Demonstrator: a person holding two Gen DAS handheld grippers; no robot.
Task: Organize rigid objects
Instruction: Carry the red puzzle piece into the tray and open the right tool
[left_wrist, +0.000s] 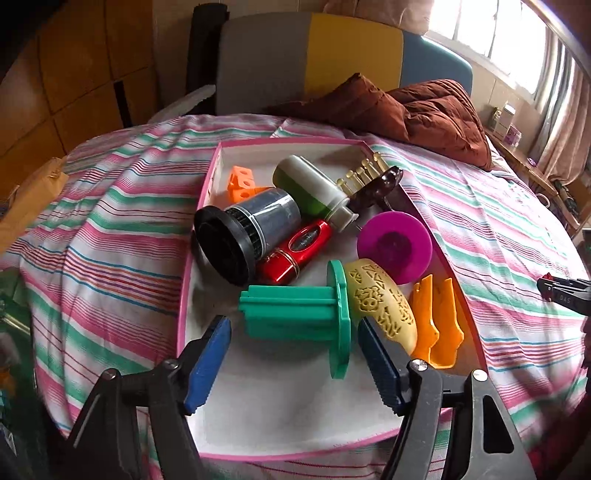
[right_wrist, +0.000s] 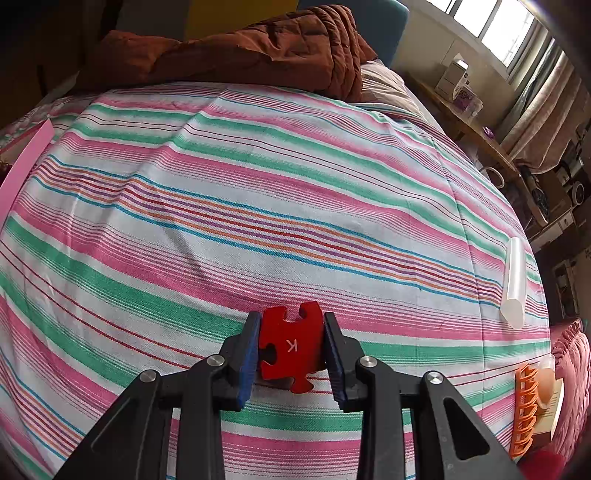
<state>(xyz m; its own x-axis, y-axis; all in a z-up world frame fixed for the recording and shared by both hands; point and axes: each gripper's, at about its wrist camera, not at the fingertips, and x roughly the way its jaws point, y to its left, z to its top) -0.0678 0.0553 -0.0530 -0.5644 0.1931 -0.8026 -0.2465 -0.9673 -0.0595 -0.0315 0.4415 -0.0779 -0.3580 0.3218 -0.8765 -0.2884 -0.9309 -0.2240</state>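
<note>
So striped bedsheet (right_wrist: 258, 192) under a bright window (left_wrist: 491, 33), pink-rimmed tray (left_wrist: 280, 417) w/ green spool (left_wrist: 295, 314) between wide-apart left tool (left_wrist: 295, 365), right tool (right_wrist: 291, 354) clamping red puzzle piece (right_wrist: 291, 347).

This is a bedroom in someone's home. A bed (right_wrist: 258, 192) fills most of the room, made up with a sheet striped in pink, green and white, and a rumpled brown quilt (left_wrist: 417, 110) lies at its far end. To the right, curtains (left_wrist: 565, 122) hang by a bright window (left_wrist: 491, 33), with a cluttered wooden shelf (right_wrist: 476, 129) below it.
</note>
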